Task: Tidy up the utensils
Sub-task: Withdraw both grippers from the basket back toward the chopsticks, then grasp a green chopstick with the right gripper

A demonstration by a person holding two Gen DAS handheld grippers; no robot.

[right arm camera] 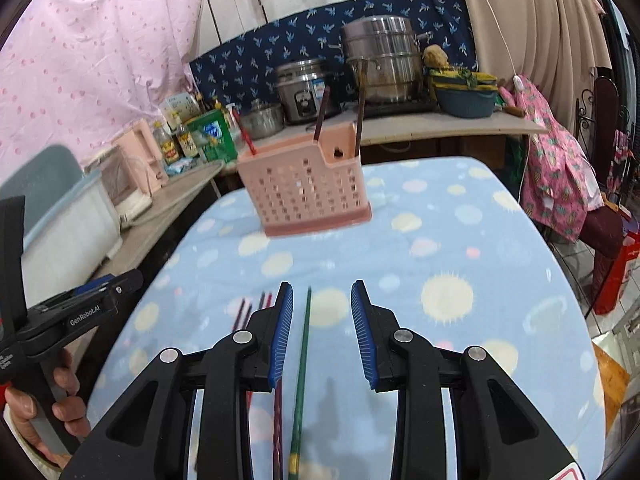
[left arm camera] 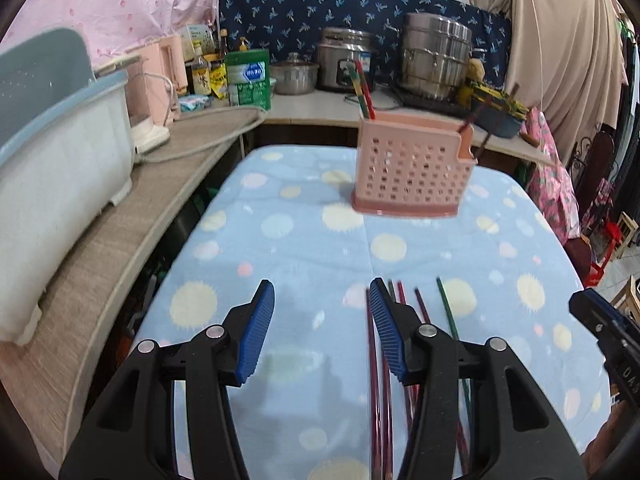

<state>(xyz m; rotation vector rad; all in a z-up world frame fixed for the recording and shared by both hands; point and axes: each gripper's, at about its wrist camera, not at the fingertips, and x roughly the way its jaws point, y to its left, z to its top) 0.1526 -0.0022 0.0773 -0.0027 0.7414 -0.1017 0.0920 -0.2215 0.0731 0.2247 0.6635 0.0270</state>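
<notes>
A: Starting at the left side, what stands at nine o'clock in the left wrist view?

B: A white tub with a grey-blue lid [left arm camera: 60, 152] sits on the wooden counter [left arm camera: 120, 248]. Behind it, toward eleven o'clock, I see a pink appliance [left arm camera: 156, 80], some bottles [left arm camera: 200, 70] and a green box [left arm camera: 248, 78].

A: And the left gripper [left arm camera: 322, 328]?

B: It hovers over the blue blanket with pale dots [left arm camera: 304, 232]. The jaws stand apart and nothing is between the blue pads, so it is released. The dark red chopsticks [left arm camera: 376, 380] lie on the blanket under its right finger, and one green chopstick [left arm camera: 448, 312] lies just beside them, toward three o'clock.

A: Where is the holder?

B: The pink perforated utensil holder [left arm camera: 412, 176] stands upright on the blanket at about one o'clock, well apart from both tools. Some chopsticks already stick out of it: red and green ones at its left end, dark ones at its right end.

A: Now the right gripper [right arm camera: 322, 332]?

B: It is also open, with the green chopstick running between the pads, but they do not press on it. The red chopsticks pass under its left finger. At eight o'clock of this view a hand [right arm camera: 36, 404] holds the left tool.

A: What is at the far right?

B: Steel pots [right arm camera: 380, 60] on the back counter at twelve o'clock, then a beige curtain [right arm camera: 532, 20] and a pink flowered cloth [right arm camera: 556, 168] at two o'clock
</notes>
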